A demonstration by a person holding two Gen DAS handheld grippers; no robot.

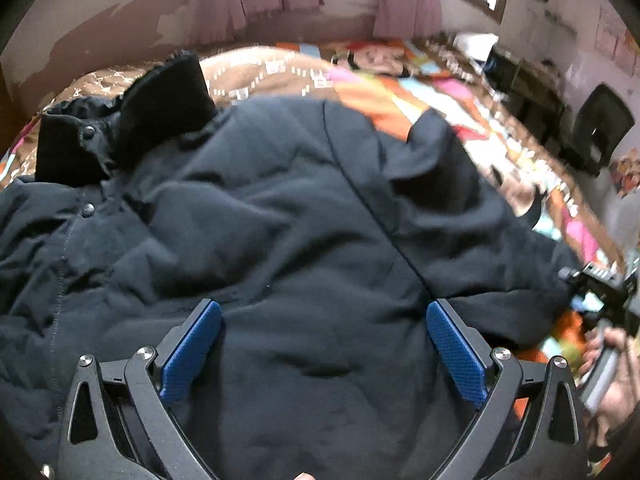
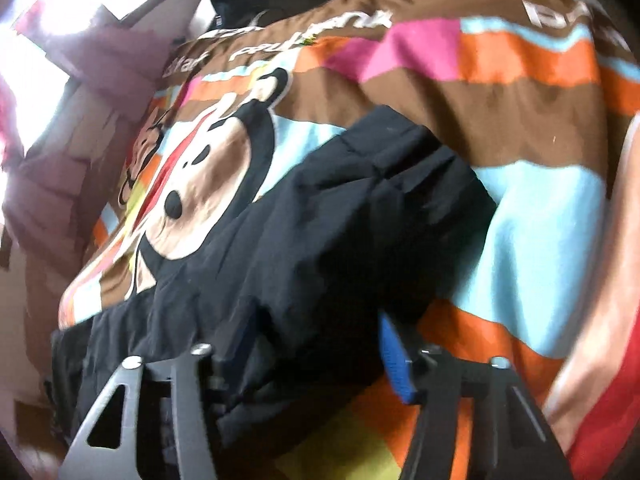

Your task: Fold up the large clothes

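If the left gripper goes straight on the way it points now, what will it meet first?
Most likely the dark jacket: the left gripper stands open over its broad body panel, which fills the view ahead. Depth is unclear.

Your left gripper (image 1: pixel 324 344) points steeply downward, its jaws spread wide, the two blue pads (image 1: pixel 192 350) well apart and pressing on nothing. Your right gripper (image 2: pixel 316 356) is also angled down, jaws about half apart; its view is blurred, one blue pad (image 2: pixel 394 354) shows clearly, the other is in shadow. In the left wrist view your right hand (image 1: pixel 608 368) wraps around its gripper's handle at the right edge.
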